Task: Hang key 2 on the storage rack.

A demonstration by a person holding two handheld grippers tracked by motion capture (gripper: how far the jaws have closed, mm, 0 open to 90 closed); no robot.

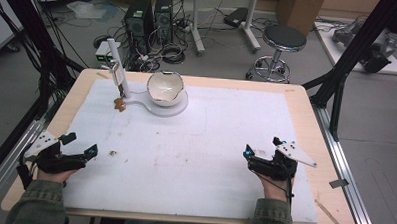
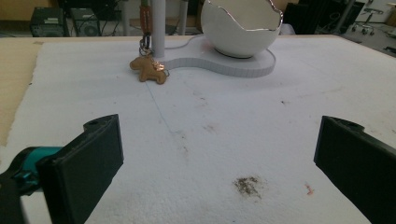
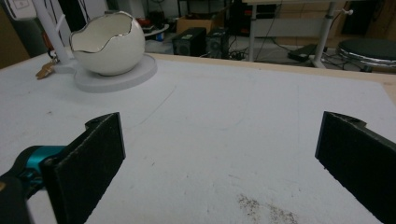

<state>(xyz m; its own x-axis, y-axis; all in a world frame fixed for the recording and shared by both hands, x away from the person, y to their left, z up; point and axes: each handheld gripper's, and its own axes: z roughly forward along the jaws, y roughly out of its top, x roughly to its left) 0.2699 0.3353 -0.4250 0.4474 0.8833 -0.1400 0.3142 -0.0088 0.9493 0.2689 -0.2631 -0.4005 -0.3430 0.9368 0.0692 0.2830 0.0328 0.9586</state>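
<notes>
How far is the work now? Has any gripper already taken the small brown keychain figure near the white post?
Nothing looks done yet. The brown keychain figure hangs from the white post and rests on the foam mat, beside the egg-shaped bowl. In hand: nothing; the left gripper and right gripper sit at the near edge, jaws wide apart and empty. Left, probably: reaching the figure, gripping it and moving it.

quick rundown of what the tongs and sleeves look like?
Both tongs, left and right, have black bodies, flat black rectangular jaw pads, teal accents near the jaw base, and a grey three-cornered plate on top. A dark cable trails from the right one. The person's sleeves are olive-green fabric.
</notes>
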